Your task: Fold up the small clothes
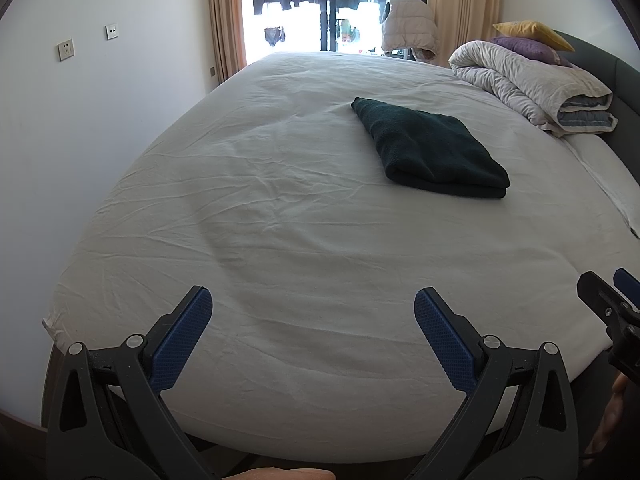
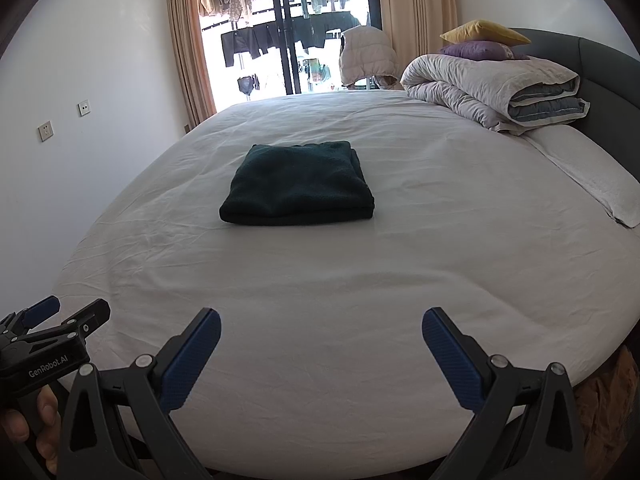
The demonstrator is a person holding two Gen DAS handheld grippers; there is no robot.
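Jaws of both grippers wide and empty, folded dark green garment [image 2: 298, 183] on white bed [image 2: 360, 300], curtained balcony door [image 2: 288, 28]

A dark green garment [image 2: 298, 184] of fleecy, nubbly cloth lies folded into a thick, roughly square bundle with several layers stacked flat. It rests toward the middle of the white sheet [image 2: 320, 300], its rounded folded edge on the near side and the layered edges on the right.
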